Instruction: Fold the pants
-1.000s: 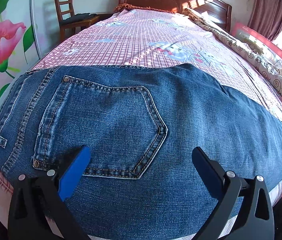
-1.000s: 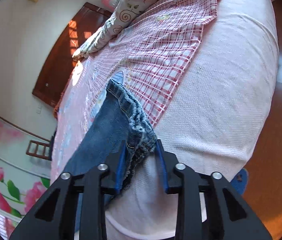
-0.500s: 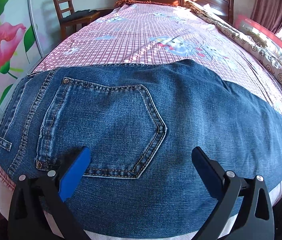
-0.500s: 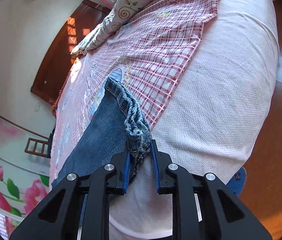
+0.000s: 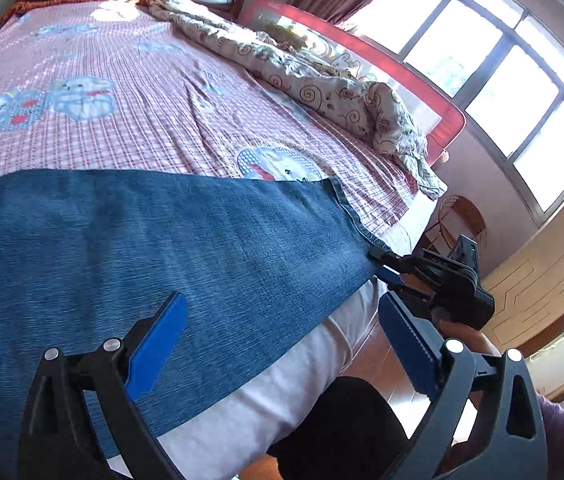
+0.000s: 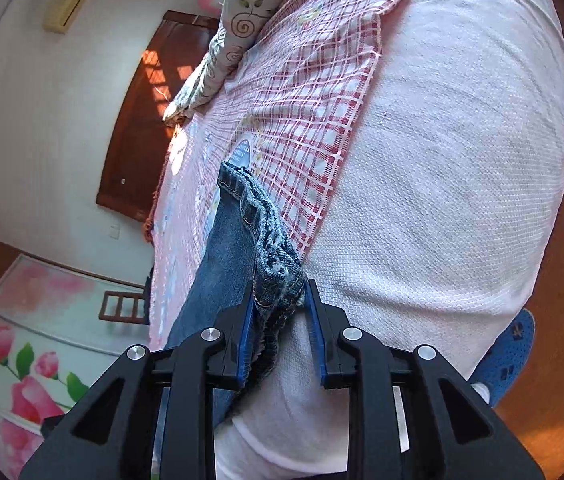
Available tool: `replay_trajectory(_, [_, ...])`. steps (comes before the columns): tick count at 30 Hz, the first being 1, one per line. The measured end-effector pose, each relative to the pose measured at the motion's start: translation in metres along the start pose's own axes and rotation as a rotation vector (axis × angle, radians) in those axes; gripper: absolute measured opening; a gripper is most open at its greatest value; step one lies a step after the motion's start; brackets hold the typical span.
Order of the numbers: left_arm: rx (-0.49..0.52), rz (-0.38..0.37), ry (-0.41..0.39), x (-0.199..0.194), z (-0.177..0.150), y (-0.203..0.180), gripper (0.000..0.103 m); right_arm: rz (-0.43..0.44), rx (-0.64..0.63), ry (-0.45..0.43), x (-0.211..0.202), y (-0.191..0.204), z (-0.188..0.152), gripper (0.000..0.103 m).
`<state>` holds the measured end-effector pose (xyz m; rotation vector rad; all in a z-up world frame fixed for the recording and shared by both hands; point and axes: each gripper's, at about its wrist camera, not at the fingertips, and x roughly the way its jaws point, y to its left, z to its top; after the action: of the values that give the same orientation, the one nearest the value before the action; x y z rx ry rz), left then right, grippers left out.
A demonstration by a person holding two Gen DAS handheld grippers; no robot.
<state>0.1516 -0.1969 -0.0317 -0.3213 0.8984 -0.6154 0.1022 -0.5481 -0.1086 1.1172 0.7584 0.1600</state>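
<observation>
Blue jeans (image 5: pixel 162 240) lie flat across the near edge of a bed with a pink plaid sheet (image 5: pixel 142 128). My left gripper (image 5: pixel 282 300) hovers open over the leg part, nothing between its blue pads. At the leg's end, my right gripper (image 5: pixel 381 268) sits on the near corner of the hem. In the right wrist view the bunched, frayed hem (image 6: pixel 278 280) fills the gap at the tips of my right gripper (image 6: pixel 278 292), touching both pads. Its jaws are opening. The rest of the leg (image 6: pixel 222 248) runs away along the bed edge.
A rolled floral quilt (image 5: pixel 321 80) lies along the far side by a red bed rail (image 5: pixel 401 64). The white mattress side (image 6: pixel 441 160) drops to a wooden floor with a blue slipper (image 6: pixel 509 348). The person's dark trouser leg (image 5: pixel 341 420) stands close to the bed.
The left gripper swung right, from above the back pocket to above the leg's end, staying open. The right gripper's jaws narrowed on the hem, then widened again.
</observation>
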Motion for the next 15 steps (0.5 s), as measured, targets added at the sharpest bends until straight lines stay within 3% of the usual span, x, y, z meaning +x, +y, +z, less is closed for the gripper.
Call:
replay_trajectory(3, [-0.064, 0.040, 0.043, 0.023, 0.002, 0.009, 0.096, 0.070, 0.065, -0.006, -0.001, -0.009, 0.001, 0.031])
replay_trajectory(6, [-0.110, 0.064, 0.100, 0.041, -0.005, 0.026, 0.096, 0.026, -0.019, -0.002, 0.001, 0.001, 0.001, 0.031])
replay_trajectory(8, [-0.091, 0.059, 0.086, 0.041, -0.010, 0.028, 0.096, -0.017, -0.112, 0.001, 0.002, 0.014, 0.001, 0.031])
replay_trajectory(9, [-0.078, 0.069, 0.091, 0.043, -0.011, 0.027, 0.096, -0.040, -0.142, 0.002, 0.002, 0.019, 0.000, 0.018])
replay_trajectory(15, [-0.026, 0.109, 0.085, 0.047, -0.015, 0.020, 0.099, -0.005, -0.197, -0.042, -0.012, 0.063, -0.002, 0.018])
